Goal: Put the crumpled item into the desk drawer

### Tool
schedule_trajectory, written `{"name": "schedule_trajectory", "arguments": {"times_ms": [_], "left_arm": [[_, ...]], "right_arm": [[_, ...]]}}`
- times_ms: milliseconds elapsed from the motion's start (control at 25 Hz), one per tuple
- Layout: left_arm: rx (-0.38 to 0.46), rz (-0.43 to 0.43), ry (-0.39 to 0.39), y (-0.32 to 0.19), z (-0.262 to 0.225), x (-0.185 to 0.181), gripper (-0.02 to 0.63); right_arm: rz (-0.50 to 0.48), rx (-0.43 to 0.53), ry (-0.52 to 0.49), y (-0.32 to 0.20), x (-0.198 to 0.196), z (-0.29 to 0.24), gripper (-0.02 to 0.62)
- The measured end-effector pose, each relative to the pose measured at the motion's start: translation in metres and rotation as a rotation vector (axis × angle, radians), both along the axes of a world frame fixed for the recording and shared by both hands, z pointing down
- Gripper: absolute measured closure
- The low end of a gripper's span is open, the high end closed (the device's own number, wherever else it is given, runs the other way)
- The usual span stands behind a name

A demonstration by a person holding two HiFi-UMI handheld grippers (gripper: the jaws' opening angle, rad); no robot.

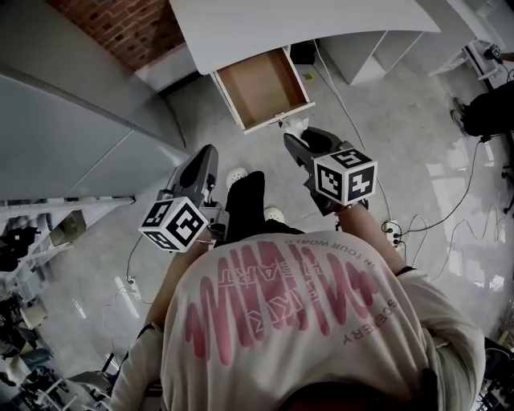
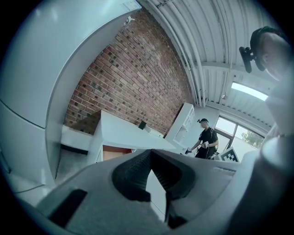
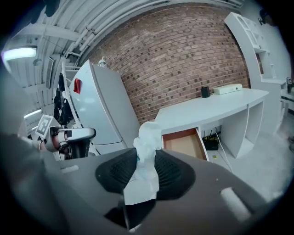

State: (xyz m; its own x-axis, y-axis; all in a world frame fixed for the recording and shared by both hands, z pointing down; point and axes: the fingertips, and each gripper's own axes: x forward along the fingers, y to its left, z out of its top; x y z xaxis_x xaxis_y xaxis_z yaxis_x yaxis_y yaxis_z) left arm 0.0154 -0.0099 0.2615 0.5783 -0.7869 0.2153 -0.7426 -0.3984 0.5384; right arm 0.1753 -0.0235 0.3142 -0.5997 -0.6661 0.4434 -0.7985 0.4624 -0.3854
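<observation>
The crumpled white paper [image 3: 148, 140] is pinched between the pads of my right gripper [image 3: 146, 158], which is shut on it. In the head view that gripper [image 1: 294, 138] hangs just in front of the open desk drawer [image 1: 265, 87], and the paper [image 1: 298, 125] pokes out close to the drawer's front edge. The drawer [image 3: 184, 142] is brown inside and holds nothing that I can see. It is pulled out from under the white desk [image 1: 305, 24]. My left gripper [image 1: 206, 154] is held lower left, away from the desk; its jaws [image 2: 150, 155] meet at the tips with nothing between them.
A tall white cabinet [image 1: 72, 120] stands at the left, with a brick wall [image 3: 183, 59] behind the desk. Cables and a power strip [image 1: 391, 231] lie on the floor at the right. Another person [image 2: 206, 140] stands farther off. White shelves [image 3: 257, 41] stand beside the desk.
</observation>
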Motion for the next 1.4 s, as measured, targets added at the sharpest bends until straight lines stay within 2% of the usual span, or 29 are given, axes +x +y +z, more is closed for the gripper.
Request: {"name": "schedule_trajectory", "arguments": {"times_ms": [320,520,720,880,1120,1240,1400], "left_arm": [[-0.036,0.027,-0.074,-0.023,0.043,-0.022,0.603],[-0.098,0.019,-0.057,-0.058,0.073,-0.040,0.603],[-0.159,0.051,-0.024,-0.102,0.101,-0.047,0.603],[-0.178,0.068,-0.032,-0.149,0.121,-0.052,0.603],[-0.230,0.106,-0.080,-0.188,0.154,-0.056,0.603],[-0.262,0.092,-0.108,-0.198,0.172,-0.065,0.603],[-0.318,0.064,-0.097,-0.207,0.199,-0.080,0.603]], "right_arm": [[0.013,-0.057,0.033,-0.024,-0.012,0.041,0.462],[-0.013,-0.106,0.080,-0.054,-0.026,0.067,0.462],[-0.025,-0.174,0.112,-0.093,-0.041,0.099,0.462],[-0.047,-0.224,0.175,-0.129,-0.051,0.137,0.462],[-0.052,-0.321,0.232,-0.171,-0.055,0.198,0.462],[-0.066,-0.365,0.261,-0.189,-0.057,0.227,0.462],[-0.107,-0.408,0.312,-0.211,-0.066,0.266,0.462]]}}
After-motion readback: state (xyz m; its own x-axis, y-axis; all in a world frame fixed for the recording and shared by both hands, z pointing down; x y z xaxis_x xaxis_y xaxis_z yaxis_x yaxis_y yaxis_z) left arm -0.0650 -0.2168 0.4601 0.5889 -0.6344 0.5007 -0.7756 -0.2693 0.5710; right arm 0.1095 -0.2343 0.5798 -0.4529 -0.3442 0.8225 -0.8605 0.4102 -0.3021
